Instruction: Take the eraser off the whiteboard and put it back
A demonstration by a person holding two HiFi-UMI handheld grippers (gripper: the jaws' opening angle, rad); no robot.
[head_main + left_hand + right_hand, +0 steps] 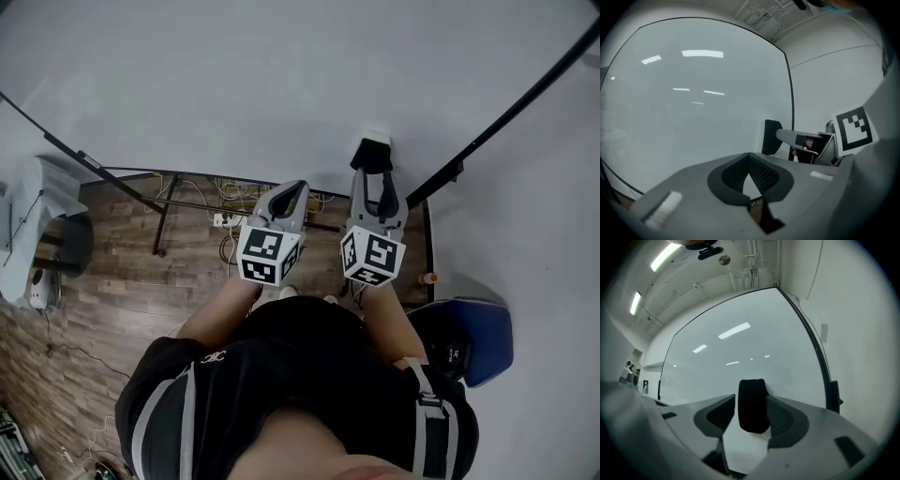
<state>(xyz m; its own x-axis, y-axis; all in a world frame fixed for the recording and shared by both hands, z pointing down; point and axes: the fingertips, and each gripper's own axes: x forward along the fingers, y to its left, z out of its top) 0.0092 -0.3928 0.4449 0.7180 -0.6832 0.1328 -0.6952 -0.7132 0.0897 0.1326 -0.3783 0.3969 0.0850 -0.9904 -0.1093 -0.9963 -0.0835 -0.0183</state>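
Observation:
The black eraser (375, 155) sits against the whiteboard (281, 84) near its right frame. My right gripper (377, 183) points at it, with the eraser (752, 411) standing between the two pads. A sliver of gap shows at the left pad, so the jaws stand open around it. To its left, my left gripper (286, 199) is held near the board with nothing in it, and its pads (761, 174) meet at the tips, so it is shut. From the left gripper view the eraser (771, 137) shows side on, with the right gripper's finger (794, 137) reaching to it.
The board's black frame (820, 362) runs just right of the eraser. Below, on the wooden floor, lie the stand's legs (164, 216), a power strip with cables (225, 220), a blue-backed chair (473, 342) at the right and white equipment (37, 216) at the left.

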